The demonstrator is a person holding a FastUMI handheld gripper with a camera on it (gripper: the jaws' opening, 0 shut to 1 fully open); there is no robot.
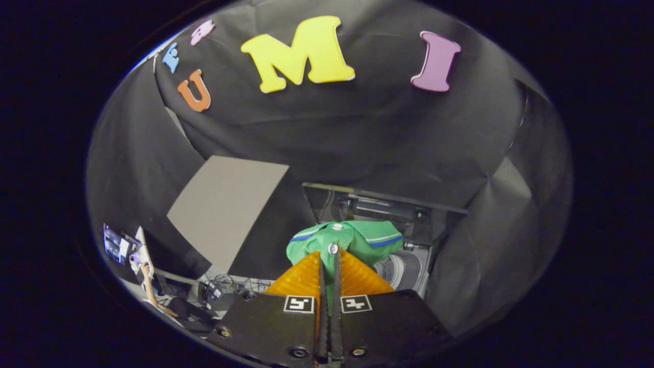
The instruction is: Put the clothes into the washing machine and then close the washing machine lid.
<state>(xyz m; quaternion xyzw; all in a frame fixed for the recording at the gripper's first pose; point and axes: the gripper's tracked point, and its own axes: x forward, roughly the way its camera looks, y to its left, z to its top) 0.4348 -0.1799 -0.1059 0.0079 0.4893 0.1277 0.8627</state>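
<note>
Carrying unit: washing machine [409,268], top open, lid [384,198] raised behind the opening, drum rim visible. The green shirt [357,239] hangs over the opening and is not seen resting on it, pinched between the closed fingers of the hand-held gripper [329,257]. Left: a tabletop [137,292] carrying a screen [115,244], cables [230,281] and a person's forearm [149,286].

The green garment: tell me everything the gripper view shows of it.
The green garment is soft knit-looking cloth, a polo-style top with blue and white striped trim on its collar and white buttons. It hangs bunched and folded, pinched between the orange fingers of the gripper, which are closed on it near a button. It hangs above the open washing machine, whose drum shows just beyond; whether it touches the machine cannot be told.
</note>
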